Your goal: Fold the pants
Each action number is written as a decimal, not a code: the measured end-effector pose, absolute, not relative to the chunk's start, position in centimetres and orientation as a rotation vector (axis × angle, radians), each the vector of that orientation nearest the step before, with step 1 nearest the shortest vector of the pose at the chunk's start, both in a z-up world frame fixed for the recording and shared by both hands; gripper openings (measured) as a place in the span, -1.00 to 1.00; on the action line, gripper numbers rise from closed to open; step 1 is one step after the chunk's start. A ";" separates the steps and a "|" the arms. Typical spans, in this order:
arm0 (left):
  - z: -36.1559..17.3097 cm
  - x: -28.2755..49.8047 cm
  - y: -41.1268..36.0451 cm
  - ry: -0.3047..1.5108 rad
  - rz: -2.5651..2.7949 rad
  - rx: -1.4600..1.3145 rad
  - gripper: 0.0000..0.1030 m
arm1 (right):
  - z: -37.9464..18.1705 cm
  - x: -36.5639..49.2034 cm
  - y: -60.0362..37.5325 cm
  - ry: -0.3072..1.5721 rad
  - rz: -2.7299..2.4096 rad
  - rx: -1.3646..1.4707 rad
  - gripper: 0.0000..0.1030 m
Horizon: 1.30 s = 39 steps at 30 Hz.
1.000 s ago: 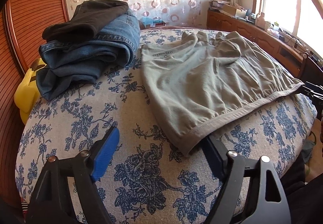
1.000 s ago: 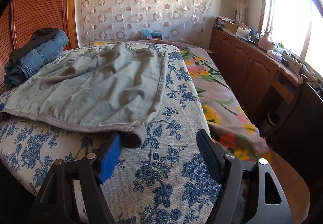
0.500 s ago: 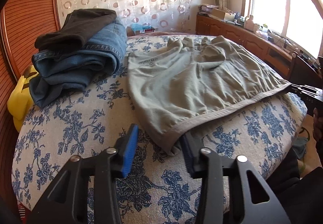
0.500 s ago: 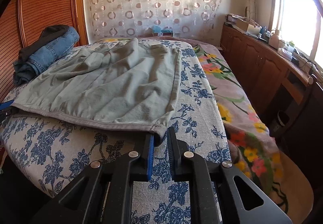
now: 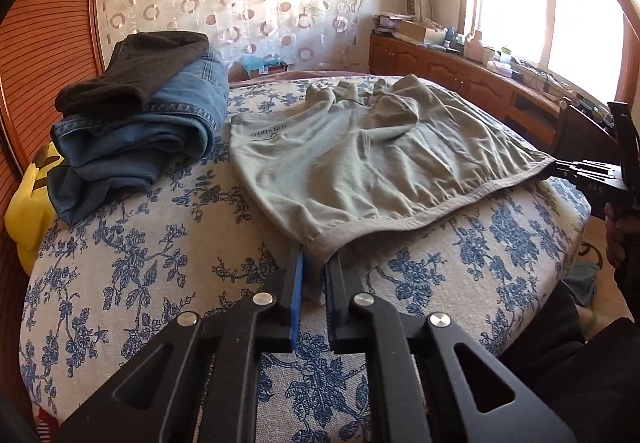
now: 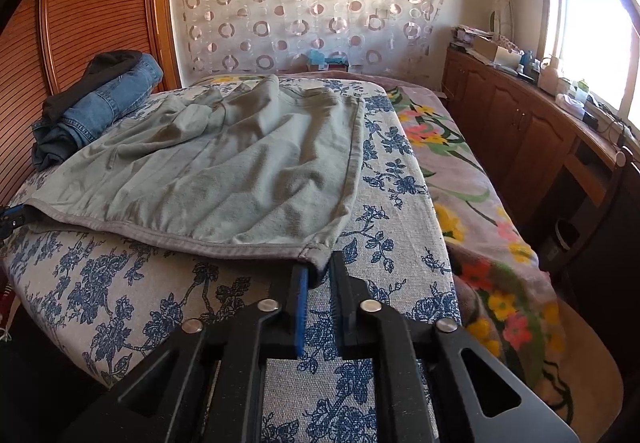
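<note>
Sunlit bedroom, with a blue-flowered bedspread (image 5: 160,263) as the working surface and the grey-green pants (image 5: 360,163) spread flat across its middle, waistband hem along the near edge. Both sets of jaws have just been closing: the left gripper (image 5: 314,263) now pinches the hem corner at 6 o'clock in its own view, cloth bunched between the pads, and the right gripper (image 6: 318,271) pinches the opposite hem corner likewise. With both corners gripped, the first fold looks ready to begin, probably carrying the hem toward 12 o'clock. Open bedspread lies beyond the pants toward the ring-patterned curtain (image 6: 312,3); at 10 o'clock a stack of folded jeans (image 5: 140,123) sits just beside the pants' left edge, and at 3 o'clock in the right view the spread ends over a floral blanket (image 6: 460,171)
</note>
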<state>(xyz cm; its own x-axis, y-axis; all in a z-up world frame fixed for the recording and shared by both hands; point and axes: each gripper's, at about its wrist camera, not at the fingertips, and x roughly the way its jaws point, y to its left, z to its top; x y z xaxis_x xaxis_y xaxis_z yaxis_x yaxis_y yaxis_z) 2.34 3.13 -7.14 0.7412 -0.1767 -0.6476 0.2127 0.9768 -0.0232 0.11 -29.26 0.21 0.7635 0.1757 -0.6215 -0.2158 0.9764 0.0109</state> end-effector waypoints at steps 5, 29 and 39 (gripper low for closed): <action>-6.5 1.7 3.5 0.695 -0.223 0.038 -0.83 | 1.0 -0.7 -29.4 0.660 0.225 -0.074 -0.93; -5.3 -2.6 3.1 0.709 -0.283 0.029 -0.84 | 3.1 -6.4 -31.6 0.693 0.268 -0.099 -0.96; -5.4 -2.5 3.1 0.727 -0.268 0.032 -0.71 | 3.1 -5.5 -31.8 0.706 0.281 -0.058 -0.96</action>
